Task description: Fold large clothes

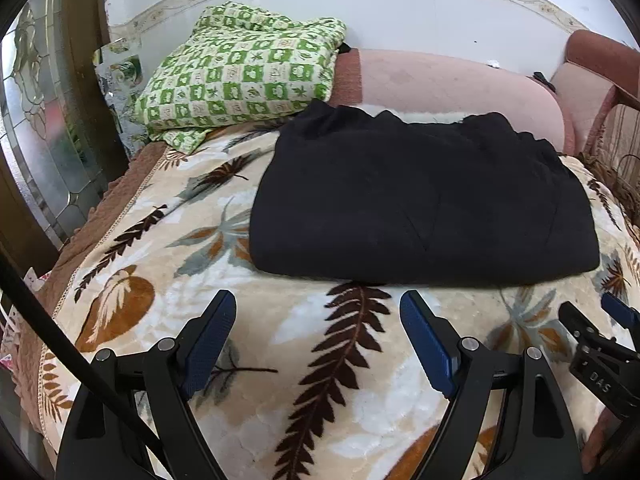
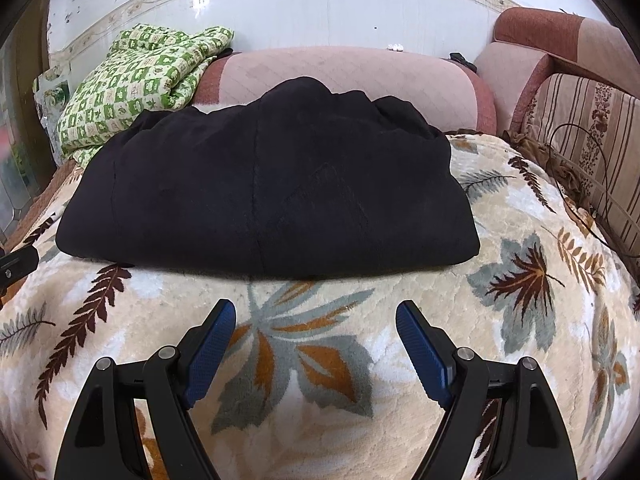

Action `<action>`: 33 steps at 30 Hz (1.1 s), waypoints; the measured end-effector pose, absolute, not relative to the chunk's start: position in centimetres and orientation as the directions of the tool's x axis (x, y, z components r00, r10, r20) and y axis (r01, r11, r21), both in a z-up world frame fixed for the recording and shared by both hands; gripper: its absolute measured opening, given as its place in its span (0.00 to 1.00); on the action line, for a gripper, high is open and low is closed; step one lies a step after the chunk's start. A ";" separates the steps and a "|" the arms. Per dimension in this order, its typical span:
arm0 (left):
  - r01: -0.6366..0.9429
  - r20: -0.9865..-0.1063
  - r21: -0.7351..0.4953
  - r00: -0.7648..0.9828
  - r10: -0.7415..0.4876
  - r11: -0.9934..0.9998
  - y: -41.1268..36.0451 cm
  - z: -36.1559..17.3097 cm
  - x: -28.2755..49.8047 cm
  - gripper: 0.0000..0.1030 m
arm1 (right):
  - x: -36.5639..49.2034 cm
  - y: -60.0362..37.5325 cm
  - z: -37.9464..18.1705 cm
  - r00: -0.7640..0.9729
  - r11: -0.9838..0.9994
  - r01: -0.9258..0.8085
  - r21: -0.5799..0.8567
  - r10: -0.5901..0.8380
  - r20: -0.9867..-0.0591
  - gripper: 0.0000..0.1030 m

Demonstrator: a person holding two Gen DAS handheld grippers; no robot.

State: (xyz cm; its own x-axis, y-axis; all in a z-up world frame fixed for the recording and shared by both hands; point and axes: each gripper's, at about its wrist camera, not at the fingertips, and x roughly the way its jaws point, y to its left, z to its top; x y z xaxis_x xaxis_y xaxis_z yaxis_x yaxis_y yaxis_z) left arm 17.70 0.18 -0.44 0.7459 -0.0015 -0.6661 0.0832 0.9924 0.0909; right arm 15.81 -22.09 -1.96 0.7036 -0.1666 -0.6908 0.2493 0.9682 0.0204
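Both hand-held grippers, left (image 1: 316,316) & right (image 2: 316,320), wide open, empty; grab black garment (image 2: 264,200) near edge corners evenly, fold w/o bunching.

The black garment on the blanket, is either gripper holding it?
No, the black garment lies folded on the blanket, while the right gripper and left gripper hover open, short of it.

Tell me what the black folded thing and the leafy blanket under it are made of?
The black folded garment looks like soft matte knit or fleece cloth: it has dull, no-shine folds, though I can't tell which. The cream leaf-patterned blanket looks like plush, fuzzy fleece, with a visibly tufted pile. Both claws hang open above it.
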 end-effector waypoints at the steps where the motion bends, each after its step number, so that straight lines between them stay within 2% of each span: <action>1: 0.079 -0.667 0.094 0.745 0.004 0.992 0.3 -0.5 17.8 0.81 | 15.8 -22.1 -1.9 0.704 0.968 0.251 0.020 -0.168 -0.690 0.83; 10: 0.057 -0.683 0.093 0.730 0.022 0.994 3.3 0.8 20.7 0.81 | 15.2 -23.9 -0.9 0.711 0.954 0.300 0.027 -0.204 -0.673 0.83; 15: -0.024 -0.712 -0.081 0.701 -0.042 0.996 9.0 1.8 25.1 0.81 | 14.9 -28.1 0.5 0.719 0.918 0.348 0.191 -0.131 -0.682 0.87; 20: -0.003 -0.710 -0.283 0.673 -0.207 0.959 12.4 0.3 28.2 0.81 | 16.4 -32.8 0.3 0.702 0.864 0.378 0.333 -0.033 -0.711 0.92; 23: 0.033 -0.716 -0.381 0.622 -0.317 0.924 12.2 -1.4 29.4 0.82 | 17.2 -36.2 -1.7 0.682 0.780 0.414 0.469 0.076 -0.728 0.94; 29: -0.003 -0.739 -0.486 0.535 -0.409 0.874 11.6 -5.8 31.7 0.82 | 18.3 -39.9 -6.4 0.688 0.598 0.456 0.659 0.233 -0.687 0.94; 33: 0.001 -0.701 -0.552 0.540 -0.466 0.834 11.7 -6.6 32.7 0.85 | 20.4 -38.8 -6.8 0.692 0.629 0.407 0.663 0.261 -0.673 0.96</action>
State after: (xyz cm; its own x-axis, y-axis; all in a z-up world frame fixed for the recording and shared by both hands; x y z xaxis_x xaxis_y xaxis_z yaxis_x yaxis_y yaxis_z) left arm 32.66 11.70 -6.58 0.5402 -0.4655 -0.7011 0.0014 0.8336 -0.5524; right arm 20.36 -38.77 -6.82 0.6924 0.2606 -0.6729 0.4073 0.6287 0.6625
